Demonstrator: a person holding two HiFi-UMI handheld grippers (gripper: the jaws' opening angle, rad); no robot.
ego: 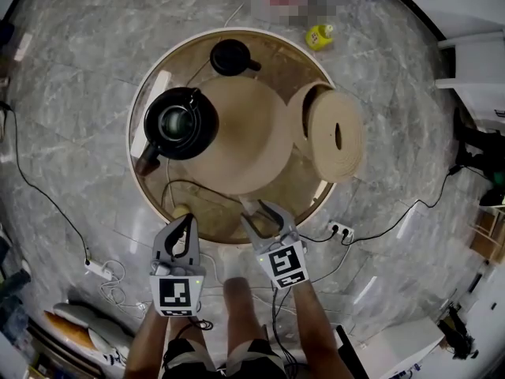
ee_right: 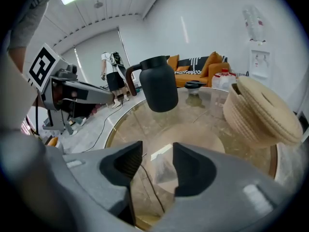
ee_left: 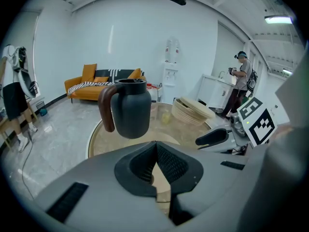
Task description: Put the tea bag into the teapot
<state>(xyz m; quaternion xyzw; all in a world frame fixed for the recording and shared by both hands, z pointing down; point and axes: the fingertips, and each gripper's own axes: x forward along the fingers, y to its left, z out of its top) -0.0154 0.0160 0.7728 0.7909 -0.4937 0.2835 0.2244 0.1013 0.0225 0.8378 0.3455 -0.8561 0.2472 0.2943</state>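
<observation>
A black teapot (ego: pixel 180 123) with a brown handle stands open on the left of the round glass table (ego: pixel 150 93); it also shows as the dark teapot (ee_left: pixel 129 112) and teapot (ee_right: pixel 158 91) in the gripper views. Its black lid (ego: pixel 230 56) lies apart at the far side. A pale, translucent tea bag (ee_right: pixel 162 170) with a thin string lies on the glass at the near edge. My right gripper (ego: pixel 263 210) (ee_right: pixel 157 151) is open, with the tea bag between its jaws and the pads not pressing on it. My left gripper (ego: pixel 187 221) (ee_left: pixel 155 146) hovers shut and empty to the left.
A stack of woven tan mats (ego: pixel 335 136) sits on the table's right, one leaning on edge. A yellow object (ego: pixel 319 35) lies on the floor beyond. Cables and a power strip (ego: pixel 99 269) run around the table. A person (ee_left: pixel 240 83) stands far off by a counter.
</observation>
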